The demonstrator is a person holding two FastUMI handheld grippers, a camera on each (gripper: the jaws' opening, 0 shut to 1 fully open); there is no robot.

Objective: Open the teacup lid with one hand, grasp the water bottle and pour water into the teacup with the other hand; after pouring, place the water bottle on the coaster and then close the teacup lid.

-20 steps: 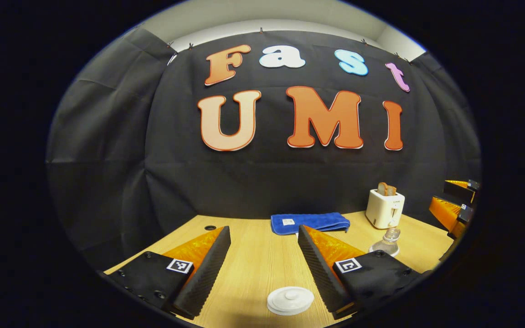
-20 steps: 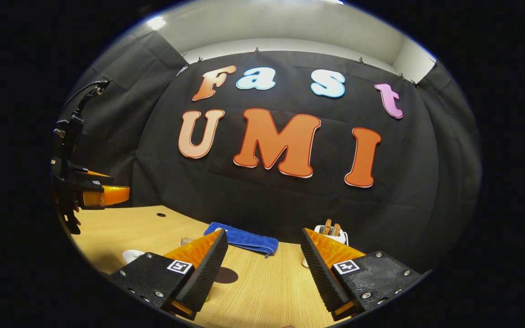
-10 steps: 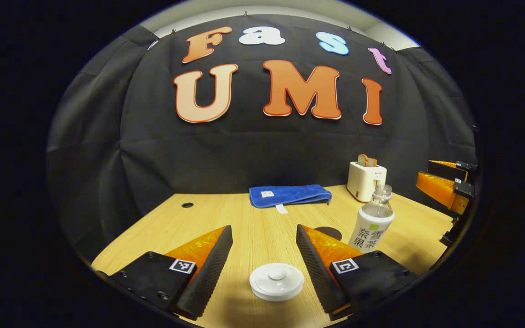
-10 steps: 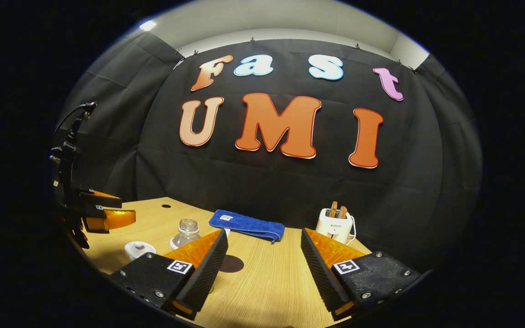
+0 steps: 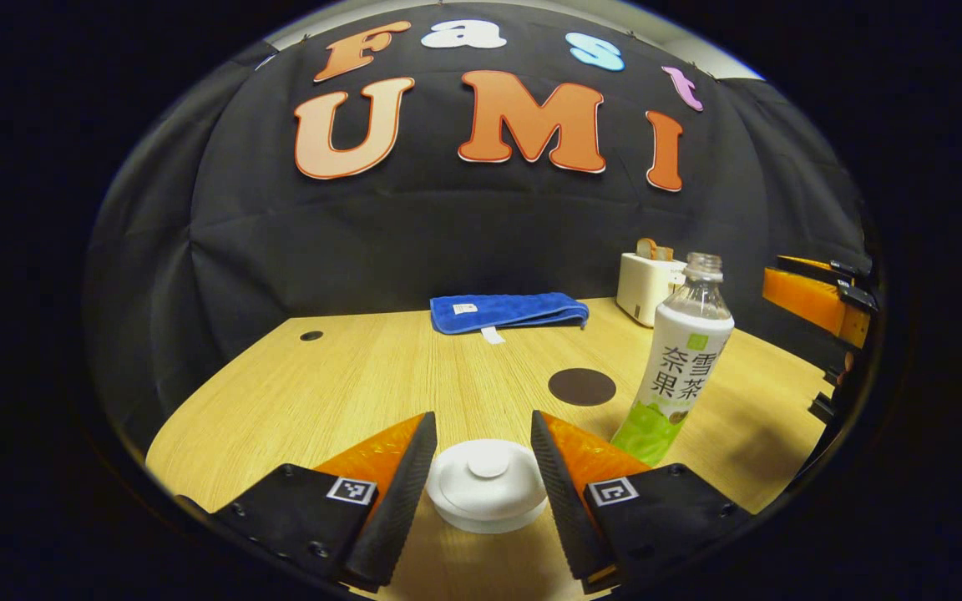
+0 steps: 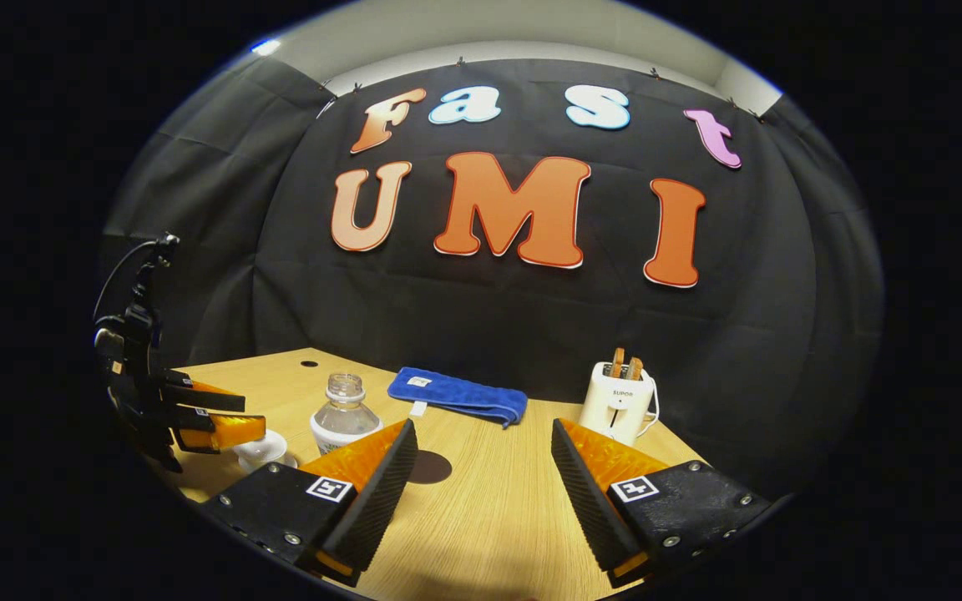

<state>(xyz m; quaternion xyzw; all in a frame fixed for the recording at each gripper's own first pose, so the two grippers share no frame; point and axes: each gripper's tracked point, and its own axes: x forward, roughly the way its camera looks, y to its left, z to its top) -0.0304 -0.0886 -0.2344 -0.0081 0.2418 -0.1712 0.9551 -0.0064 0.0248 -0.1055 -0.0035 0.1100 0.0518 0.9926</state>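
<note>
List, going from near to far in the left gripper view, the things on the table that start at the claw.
left claw → teacup lid → water bottle → coaster → blue towel

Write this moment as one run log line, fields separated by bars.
left gripper: open, astride teacup lid | right gripper: open, empty | water bottle: upright on table | coaster: bare

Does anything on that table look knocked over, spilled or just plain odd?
Nothing stands out. The water bottle stands upright with no cap, the lid sits level on the teacup, and the table looks dry.
</note>
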